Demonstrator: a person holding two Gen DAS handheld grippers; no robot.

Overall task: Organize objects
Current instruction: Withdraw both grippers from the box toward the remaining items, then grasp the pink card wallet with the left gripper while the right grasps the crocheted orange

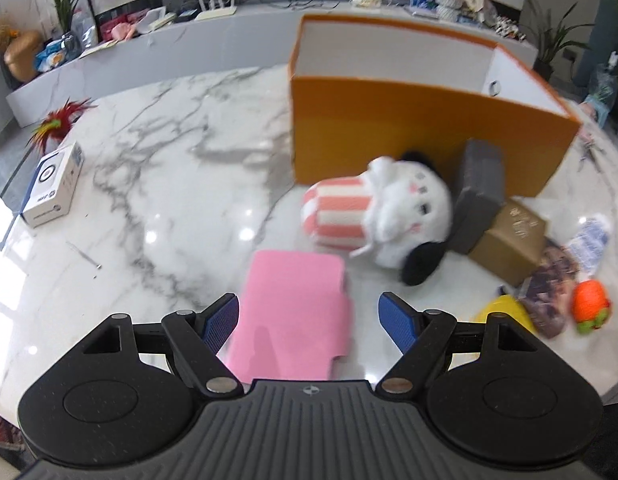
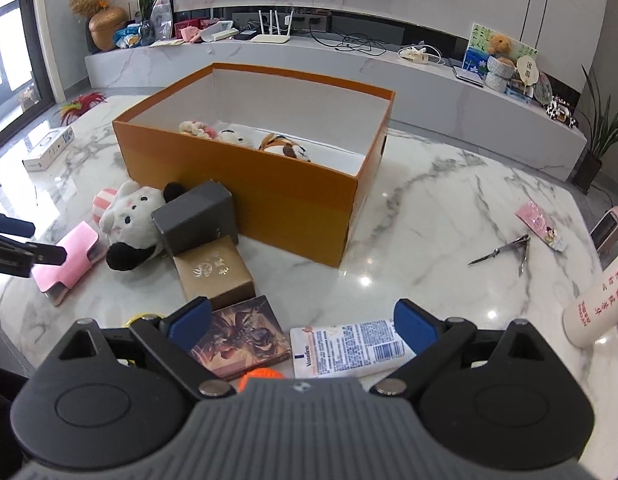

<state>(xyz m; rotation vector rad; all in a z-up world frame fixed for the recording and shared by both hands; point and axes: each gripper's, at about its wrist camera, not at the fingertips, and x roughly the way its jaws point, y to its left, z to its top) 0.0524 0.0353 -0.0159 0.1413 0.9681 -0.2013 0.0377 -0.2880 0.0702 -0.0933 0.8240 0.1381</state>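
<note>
An open orange box (image 2: pixel 293 200) stands on the marble table with three small plush toys (image 2: pixel 283 148) inside; it also shows in the left wrist view (image 1: pixel 389 128). My left gripper (image 1: pixel 309 320) is open, its fingers on either side of a pink case (image 1: pixel 293 312) lying flat. A white plush with a striped body (image 1: pixel 373 216) lies just beyond. My right gripper (image 2: pixel 305 322) is open above a picture card box (image 2: pixel 241 340) and a white Vaseline tube (image 2: pixel 349 346). The left gripper's fingertip (image 2: pixel 45 254) shows at the pink case (image 2: pixel 73 258).
A grey box (image 2: pixel 197 216) leans on the orange box, with a brown box (image 2: pixel 215 274) beside it. An orange toy (image 1: pixel 589 306), a yellow object (image 1: pixel 505 312), metal nail clippers (image 2: pixel 509 252), a pink packet (image 2: pixel 541 224), a cream bottle (image 2: pixel 597 308) and a white carton (image 1: pixel 55 184) lie around.
</note>
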